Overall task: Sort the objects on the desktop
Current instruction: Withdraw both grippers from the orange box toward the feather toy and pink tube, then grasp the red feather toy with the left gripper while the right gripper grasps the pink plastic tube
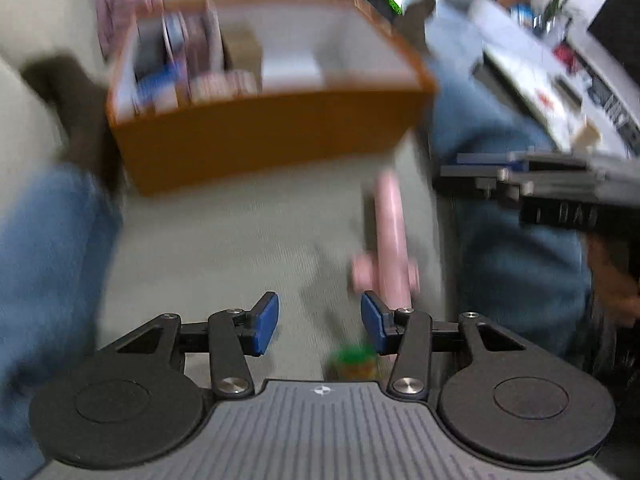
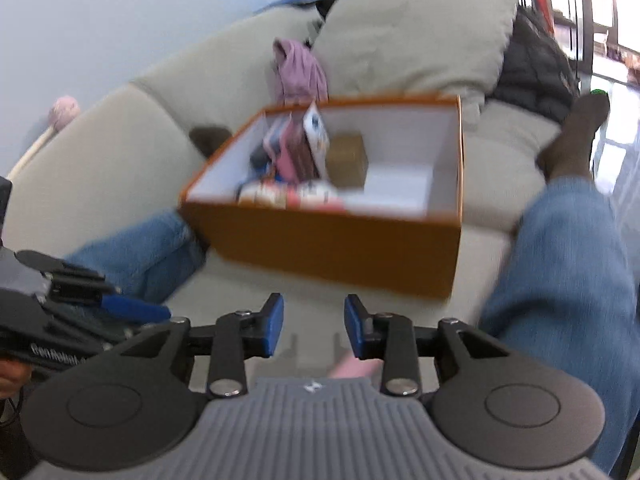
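Both sets of jaws partly open, nothing between the pads. Left gripper (image 1: 319, 322) has a slightly wider gap than the right gripper (image 2: 314, 326).

Pink tool (image 1: 388, 236) lies loose on the sofa seat (image 1: 224, 232), just ahead of my left jaws, off to their right pad side, long axis running away from me. Small green-topped item (image 1: 352, 360) sits under the left jaws, close in, too blurred to name. In the right view only a pink end (image 2: 354, 368) shows, below and behind the right pads.

Orange box (image 2: 332, 240) is straight ahead of both jaws, already part filled on its left half; the right half has bare floor.

My read: next pick is the pink tool, left side closest. Plan:
- shift left jaws toward their right pad side until the shaft is centred
- close across the shaft, not along it, near the crosspiece so it doesn't swing
- lift clear of the box wall, drop into the bare half
- keep right gripper out of the way; the two are close

Frames are smeared, so settle before closing.
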